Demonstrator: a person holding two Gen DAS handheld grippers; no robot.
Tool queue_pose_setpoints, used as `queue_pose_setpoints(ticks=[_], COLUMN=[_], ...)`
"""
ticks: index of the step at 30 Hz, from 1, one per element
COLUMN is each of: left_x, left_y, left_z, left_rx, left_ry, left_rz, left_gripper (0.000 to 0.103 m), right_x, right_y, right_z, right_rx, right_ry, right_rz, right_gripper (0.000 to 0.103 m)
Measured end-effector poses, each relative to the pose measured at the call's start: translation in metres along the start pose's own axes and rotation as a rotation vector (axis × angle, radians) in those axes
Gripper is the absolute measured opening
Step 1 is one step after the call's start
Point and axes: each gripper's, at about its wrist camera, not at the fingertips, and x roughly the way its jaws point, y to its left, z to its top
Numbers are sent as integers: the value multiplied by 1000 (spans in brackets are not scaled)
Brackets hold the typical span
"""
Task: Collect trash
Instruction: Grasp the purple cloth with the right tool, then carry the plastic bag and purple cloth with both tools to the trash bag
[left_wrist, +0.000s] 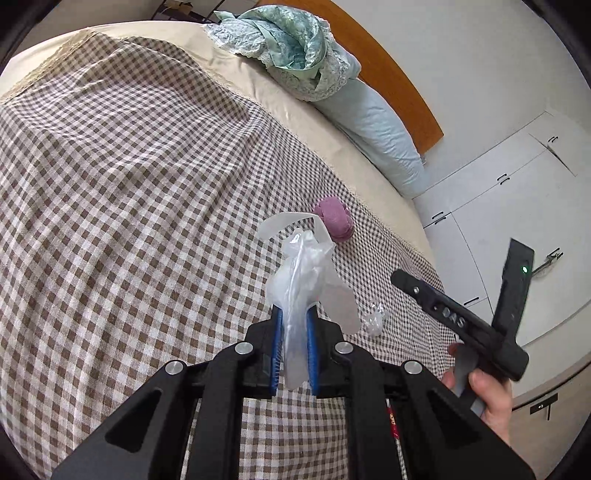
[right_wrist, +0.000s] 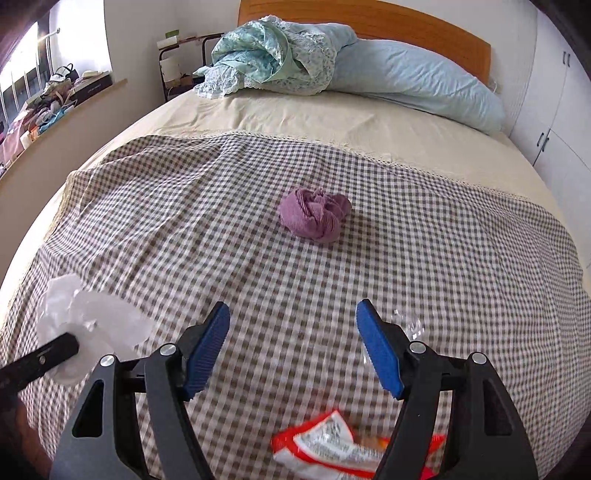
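Observation:
My left gripper (left_wrist: 294, 314) is shut on a crumpled translucent white plastic bag (left_wrist: 303, 266), held above the checked blanket (left_wrist: 129, 206). That bag (right_wrist: 92, 325) also shows at the lower left of the right wrist view. My right gripper (right_wrist: 292, 308) hangs open over the blanket with nothing between its blue pads (right_wrist: 207, 350). A red and white snack wrapper (right_wrist: 325, 443) lies below it near the bed's front edge. A small clear plastic scrap (right_wrist: 410, 325) lies beside its right finger, also seen as a clear scrap (left_wrist: 375, 317) from the left. A hand (left_wrist: 487, 398) holds the right gripper's black handle.
A balled purple sock (right_wrist: 314, 214) sits mid-blanket. A pale blue pillow (right_wrist: 424, 81) and a green lace-edged cloth (right_wrist: 266, 51) lie at the wooden headboard (right_wrist: 369, 18). White wardrobe doors (right_wrist: 554, 122) stand right of the bed, a cluttered windowsill (right_wrist: 66, 92) left.

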Motion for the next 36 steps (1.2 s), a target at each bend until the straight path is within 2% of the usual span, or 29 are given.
queue_pose_setpoints(ticks=[4, 8, 13, 15, 16, 17, 18, 20, 22, 25, 31, 36], left_x=[-5, -13, -11, -8, -8, -7, -7, -8, -6, -4, -1, -4], left_y=[17, 24, 37, 40, 42, 44, 46, 47, 49, 45, 20, 8], left_z=[7, 9, 13, 12, 13, 14, 15, 15, 18, 16, 8, 3], left_rx=[-74, -93, -122, -141, -146, -150, -153, -157, -156, -145, -62, -32], left_ry=[-7, -29, -43, -39, -39, -40, -40, -45, -50, -48, -37, -47], left_rz=[-12, -8, 46, 54, 61, 66, 67, 67, 69, 82, 99, 124], left_gripper=[9, 9, 9, 9, 9, 9, 9, 9, 9, 9, 9, 9], right_x=[40, 79, 121, 135, 142, 145, 145, 138, 127, 101, 16, -63], right_y=[-1, -4, 14, 18, 20, 20, 20, 18, 16, 16, 12, 7], right_z=[37, 62, 74, 74, 73, 72, 71, 71, 69, 60, 34, -12], right_rx=[0, 46, -60, -91, -109, -128, -139, -124, -118, -144, -140, -84], right_ry=[39, 74, 133, 156, 178, 173, 164, 156, 145, 96, 19, -3], right_rz=[-23, -46, -154, -168, -196, -245, -256, -238, -220, -242, -171, -55], right_gripper=[68, 68, 68, 54, 44, 39, 37, 21, 18, 11, 11, 11])
